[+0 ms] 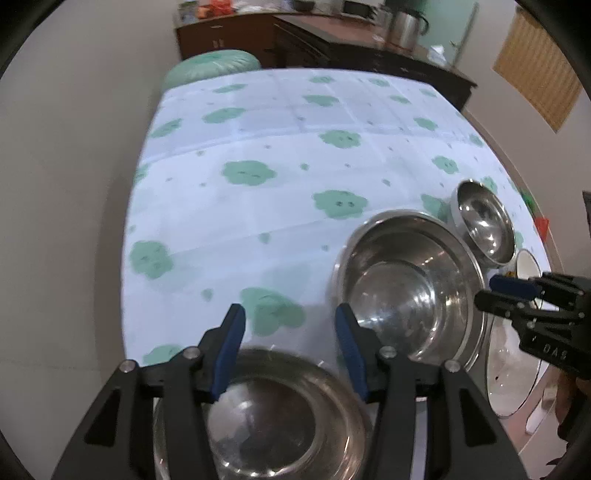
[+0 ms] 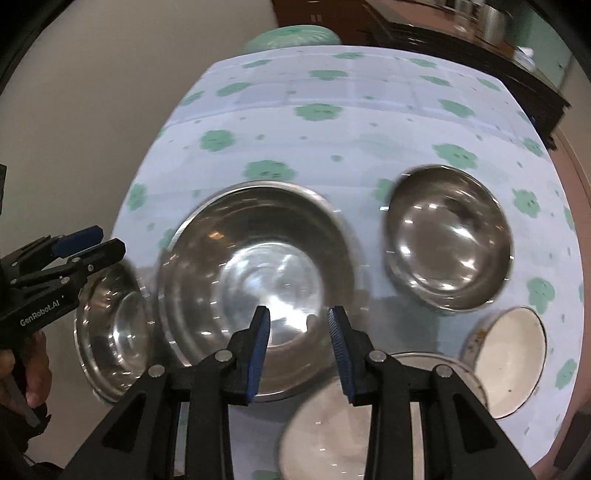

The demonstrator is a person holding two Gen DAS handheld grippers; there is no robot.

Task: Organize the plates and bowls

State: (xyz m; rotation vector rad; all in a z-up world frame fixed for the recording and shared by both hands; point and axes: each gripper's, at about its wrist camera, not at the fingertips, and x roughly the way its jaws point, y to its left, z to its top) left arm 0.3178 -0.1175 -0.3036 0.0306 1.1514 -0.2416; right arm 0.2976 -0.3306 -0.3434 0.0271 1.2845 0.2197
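A large steel bowl (image 2: 255, 266) stands mid-table; it also shows in the left wrist view (image 1: 406, 284). A medium steel bowl (image 2: 110, 328) sits at its left, under my left gripper (image 1: 290, 321). A smaller steel bowl (image 2: 448, 236) sits at its right, also seen in the left wrist view (image 1: 485, 221). A white bowl (image 2: 509, 358) and a white plate (image 2: 351, 424) lie at the near right. My left gripper is open and empty above the medium bowl (image 1: 269, 417). My right gripper (image 2: 299, 321) is open and empty over the large bowl's near rim.
The table wears a pale blue cloth with green cloud prints (image 1: 280, 155). A green stool (image 1: 210, 66) stands at its far end. A dark wooden cabinet (image 1: 354, 48) with a steel pot (image 1: 406, 26) lines the back wall. The table's near edge drops off by the plate.
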